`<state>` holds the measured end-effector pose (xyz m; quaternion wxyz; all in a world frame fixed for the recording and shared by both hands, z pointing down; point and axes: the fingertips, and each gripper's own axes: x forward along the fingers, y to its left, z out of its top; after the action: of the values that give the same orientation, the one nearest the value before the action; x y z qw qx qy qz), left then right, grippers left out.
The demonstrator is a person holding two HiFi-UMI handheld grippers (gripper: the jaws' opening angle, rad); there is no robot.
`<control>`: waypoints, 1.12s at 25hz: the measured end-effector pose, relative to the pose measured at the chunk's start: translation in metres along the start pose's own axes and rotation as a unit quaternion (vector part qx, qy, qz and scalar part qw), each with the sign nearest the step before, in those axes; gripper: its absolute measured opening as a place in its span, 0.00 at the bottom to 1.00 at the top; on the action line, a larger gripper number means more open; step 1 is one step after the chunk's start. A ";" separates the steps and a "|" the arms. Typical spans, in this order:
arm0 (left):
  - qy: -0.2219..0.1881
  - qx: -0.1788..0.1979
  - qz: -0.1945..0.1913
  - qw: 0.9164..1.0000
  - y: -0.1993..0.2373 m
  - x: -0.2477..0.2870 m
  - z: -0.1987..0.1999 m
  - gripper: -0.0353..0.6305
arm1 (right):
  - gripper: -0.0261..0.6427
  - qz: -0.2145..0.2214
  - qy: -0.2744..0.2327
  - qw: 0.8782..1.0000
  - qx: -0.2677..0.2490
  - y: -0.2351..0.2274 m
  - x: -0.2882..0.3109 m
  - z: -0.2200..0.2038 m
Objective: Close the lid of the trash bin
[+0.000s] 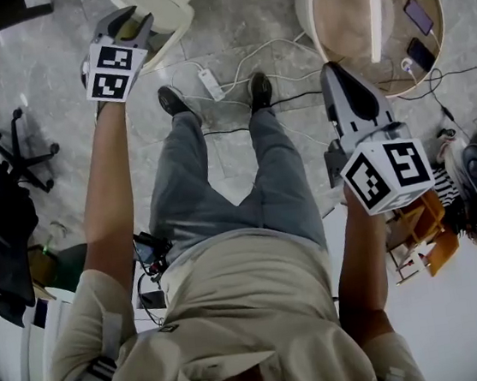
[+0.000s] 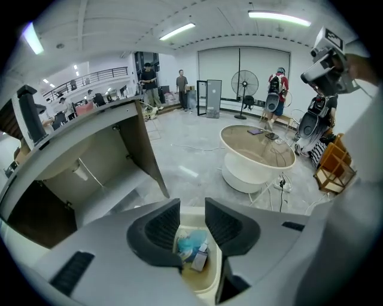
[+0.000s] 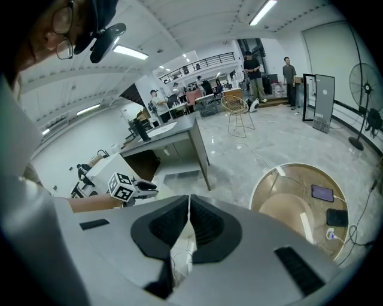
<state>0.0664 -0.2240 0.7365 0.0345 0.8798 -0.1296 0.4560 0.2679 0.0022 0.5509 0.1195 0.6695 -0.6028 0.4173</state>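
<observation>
Left gripper view | trash bin (image 2: pixel 216 263) open, blue rubbish (image 2: pixel 188 244) in | L tongs (image 2: pixel 192 210) wide, empty | R tongs (image 3: pixel 189 201) shut

The person wears a beige short-sleeved shirt (image 1: pixel 237 315), grey trousers (image 1: pixel 221 187) and black shoes (image 1: pixel 174 101). Grey straps (image 1: pixel 110 339) run over the left shoulder. The left gripper (image 2: pixel 191 222) and the right gripper (image 3: pixel 187 216) have smooth grey shells and dark ribbed pads (image 2: pixel 158 230). Each carries a white cube (image 1: pixel 387 174) with black square markers.
</observation>
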 end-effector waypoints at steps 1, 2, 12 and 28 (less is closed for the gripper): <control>0.001 -0.005 0.001 1.000 0.003 -0.002 -0.006 0.27 | 0.08 0.003 0.003 1.000 -0.003 0.003 0.004 0.000; 0.003 -0.010 0.001 1.000 0.005 -0.004 -0.012 0.27 | 0.08 0.005 0.007 1.000 -0.006 0.007 0.008 -0.001; 0.049 -0.049 0.006 0.998 0.019 -0.015 -0.092 0.18 | 0.08 0.032 0.037 0.998 -0.031 0.048 0.051 -0.003; 0.151 -0.091 -0.025 0.984 0.017 0.030 -0.244 0.18 | 0.08 0.036 0.082 0.995 -0.045 0.084 0.096 -0.038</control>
<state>-0.1155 -0.2030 0.9016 0.1454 0.7971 -0.1417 0.5687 0.1691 -0.0613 0.6133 0.1836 0.6052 -0.6327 0.4469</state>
